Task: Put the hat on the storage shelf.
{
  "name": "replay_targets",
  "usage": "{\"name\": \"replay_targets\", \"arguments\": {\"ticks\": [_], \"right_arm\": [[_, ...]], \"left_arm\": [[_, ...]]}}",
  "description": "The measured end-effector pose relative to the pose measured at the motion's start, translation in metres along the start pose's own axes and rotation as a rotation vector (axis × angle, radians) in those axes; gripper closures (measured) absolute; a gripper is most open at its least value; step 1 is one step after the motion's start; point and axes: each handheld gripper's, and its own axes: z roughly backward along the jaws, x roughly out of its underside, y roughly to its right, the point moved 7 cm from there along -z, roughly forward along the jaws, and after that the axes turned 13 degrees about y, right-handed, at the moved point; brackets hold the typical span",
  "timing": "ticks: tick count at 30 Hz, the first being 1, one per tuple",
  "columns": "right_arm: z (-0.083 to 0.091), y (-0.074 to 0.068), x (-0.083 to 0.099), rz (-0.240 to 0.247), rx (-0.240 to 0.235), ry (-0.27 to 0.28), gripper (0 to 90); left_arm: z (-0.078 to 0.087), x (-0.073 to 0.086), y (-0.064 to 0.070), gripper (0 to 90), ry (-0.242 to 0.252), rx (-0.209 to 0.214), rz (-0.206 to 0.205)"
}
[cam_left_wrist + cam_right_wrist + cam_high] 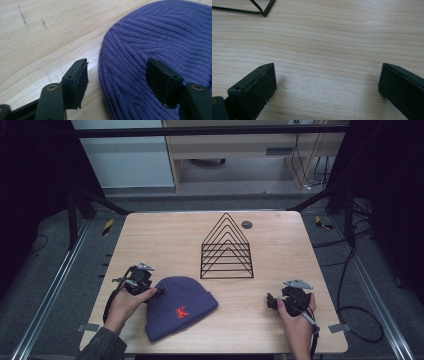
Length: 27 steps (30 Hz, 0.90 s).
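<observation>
Left gripper (159, 292) at the purple beanie's (181, 307) edge — jaws wide, nothing gripped.

Beanie lies flat on the wooden table (150, 235), near edge, left of centre, red "K" patch up. In the left gripper view one jaw sits over bare wood, the other over the knit, straddling the hat's rim. Right gripper (270, 301) rests low over bare table at the right, jaws wide apart, empty — well clear of the hat. Black wire rack (226, 249) stands behind, mid-table.
</observation>
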Motion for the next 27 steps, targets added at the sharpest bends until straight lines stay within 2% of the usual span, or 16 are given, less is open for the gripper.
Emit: {"name": "replay_targets", "arguments": {"ticks": [4,8,12,13,15,19,22,27], "right_arm": [[0.0,0.0,0.0,0.0,-0.001,0.0,1.7],[0.001,-0.001,0.0,-0.005,-0.003,-0.002,1.7],[0.001,-0.001,0.001,-0.003,-0.002,-0.002,1.7],[0.001,-0.001,0.001,-0.003,-0.003,-0.002,1.7],[0.001,-0.001,0.001,-0.003,-0.002,-0.003,1.7],[0.001,-0.001,0.001,0.002,-0.006,-0.001,1.7],[0.001,-0.001,0.001,0.001,-0.007,0.0,1.7],[0.001,-0.001,0.001,0.005,-0.008,0.001,1.7]], "left_arm": [[-0.003,0.002,-0.001,37.0,-0.019,-0.003,0.001],[-0.008,0.004,-0.002,40.8,-0.051,0.013,0.004],[-0.011,0.004,0.0,44.5,-0.062,0.028,0.001],[-0.011,0.004,0.0,49.9,-0.065,0.041,0.001],[-0.012,0.004,-0.001,52.7,-0.073,0.047,0.008],[-0.012,0.004,0.001,62.6,-0.075,0.059,0.008],[-0.012,0.005,0.005,71.8,-0.054,0.063,0.001],[-0.009,0.004,0.006,77.5,-0.032,0.063,-0.018]]}}
